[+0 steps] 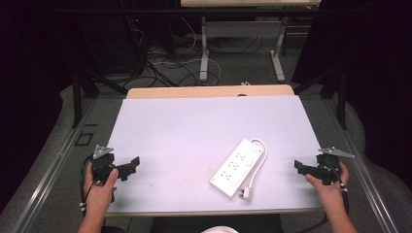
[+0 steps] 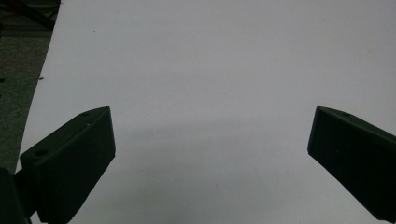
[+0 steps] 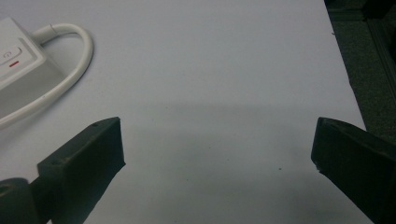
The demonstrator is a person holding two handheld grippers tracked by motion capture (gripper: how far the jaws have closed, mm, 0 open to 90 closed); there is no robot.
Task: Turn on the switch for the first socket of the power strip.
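High view: a white power strip lies diagonally on the white table, right of centre and toward the near edge, its cable looped along its right side and ending in a plug at the near end. The left gripper is held at the near left edge and the right gripper at the near right edge, both pointing inward, well apart from the strip; this reads as a symmetric ready stance. Left gripper view: the jaws stand wide apart over bare table, holding nothing. Right gripper view: the jaws are likewise spread wide and empty; the strip's switch end and cable loop lie far left, ahead of the jaws.
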